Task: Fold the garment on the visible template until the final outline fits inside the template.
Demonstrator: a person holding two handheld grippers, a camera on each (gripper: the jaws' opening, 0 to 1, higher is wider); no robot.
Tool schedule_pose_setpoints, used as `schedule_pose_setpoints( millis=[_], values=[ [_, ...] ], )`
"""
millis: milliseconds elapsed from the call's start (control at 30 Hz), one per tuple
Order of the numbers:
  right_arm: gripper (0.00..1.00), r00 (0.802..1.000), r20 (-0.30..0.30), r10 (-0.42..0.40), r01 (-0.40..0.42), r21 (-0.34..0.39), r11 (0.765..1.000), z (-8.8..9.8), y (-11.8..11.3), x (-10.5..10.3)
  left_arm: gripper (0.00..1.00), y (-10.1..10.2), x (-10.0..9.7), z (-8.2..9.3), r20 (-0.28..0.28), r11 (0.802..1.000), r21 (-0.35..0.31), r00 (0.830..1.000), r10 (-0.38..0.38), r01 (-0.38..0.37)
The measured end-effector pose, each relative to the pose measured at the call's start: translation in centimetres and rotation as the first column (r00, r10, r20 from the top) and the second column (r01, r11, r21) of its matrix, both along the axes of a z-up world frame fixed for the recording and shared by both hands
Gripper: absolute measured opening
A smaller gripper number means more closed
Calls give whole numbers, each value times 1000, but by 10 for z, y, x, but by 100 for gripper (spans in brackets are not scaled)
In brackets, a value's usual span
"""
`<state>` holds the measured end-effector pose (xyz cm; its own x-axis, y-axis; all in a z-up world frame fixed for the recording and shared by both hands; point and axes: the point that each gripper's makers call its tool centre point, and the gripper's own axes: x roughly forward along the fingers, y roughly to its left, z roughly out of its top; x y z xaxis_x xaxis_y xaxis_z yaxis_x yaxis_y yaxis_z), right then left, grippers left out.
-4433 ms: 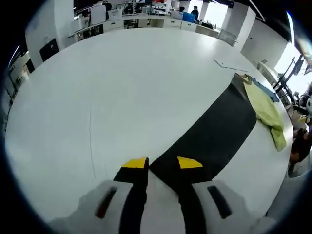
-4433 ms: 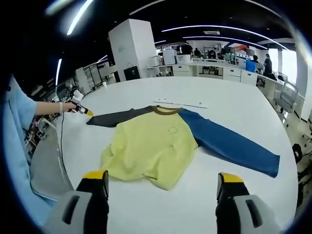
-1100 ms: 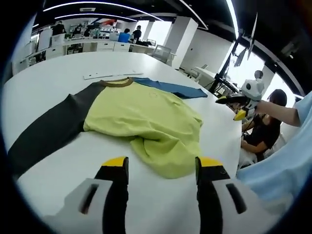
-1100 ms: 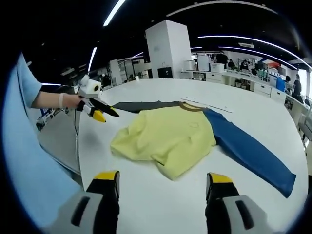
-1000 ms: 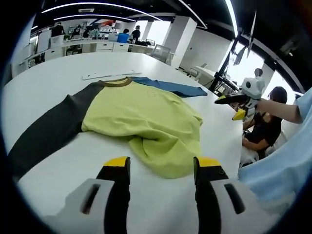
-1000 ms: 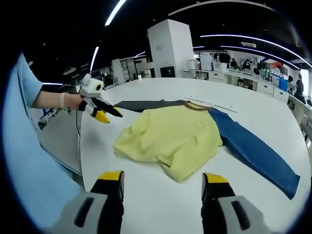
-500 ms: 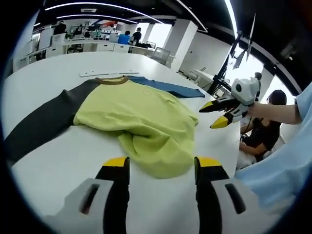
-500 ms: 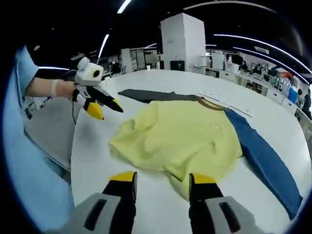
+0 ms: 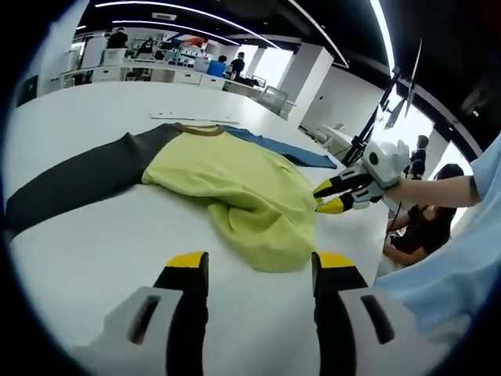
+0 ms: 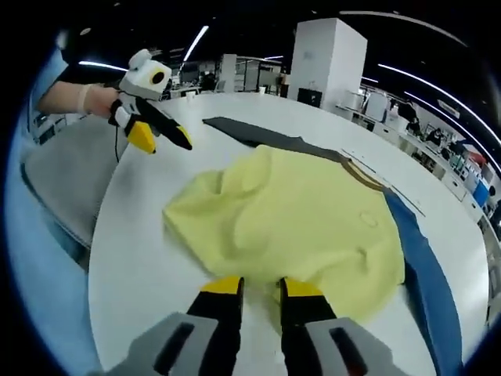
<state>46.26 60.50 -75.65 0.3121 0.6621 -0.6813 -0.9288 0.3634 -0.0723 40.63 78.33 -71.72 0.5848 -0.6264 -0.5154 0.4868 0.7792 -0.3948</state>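
White worktop (image 9: 94, 235) carried the garment (image 10: 297, 215), sleeves spread, folding barely begun; left tool (image 9: 254, 262) was held apart, right tool (image 10: 254, 286) nearly closed at the hem.

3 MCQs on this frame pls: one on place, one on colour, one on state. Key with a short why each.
1. Where is the right gripper?
A. at the yellow body's hem
B. on the grey sleeve
C. over the collar

2. What colours are the shirt's two sleeves?
A. both blue
B. dark grey and blue
C. red and blue

3. How does the left gripper stand?
A. shut on the hem
B. open, above bare table
C. shut on a sleeve

Key: 1 A, its tips meet the hem edge in the left gripper view. 2 B, grey sleeve and blue sleeve flank the body. 3 B, white table shows between its jaws.
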Motion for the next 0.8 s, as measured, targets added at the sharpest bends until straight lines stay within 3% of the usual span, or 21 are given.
schedule_pose_setpoints(
  millis=[67, 200, 367, 600, 800],
  values=[
    [0, 1000, 0, 13, -13, -11, 1000, -1, 1, 0, 50, 2, -1, -1, -5, 1000, -2, 1000, 8, -8],
    [0, 1000, -29, -1, 1, 2, 1000, 8, 2, 3, 50, 5, -1, -3, -9, 1000, -8, 1000, 19, -19],
    [0, 997, -71, -8, 12, 57, 998, 37, 11, 17, 48, 6, 0, -3, -13, 999, -18, 999, 31, -31],
    [0, 997, -69, 41, -37, 53, 998, 75, 41, 63, 47, 6, 3, -4, -14, 998, -37, 999, 50, -51],
    [0, 990, -81, 118, -120, -23, 992, 73, 65, 98, 45, 9, 1, -7, -24, 996, -49, 997, 72, -73]
  ],
)
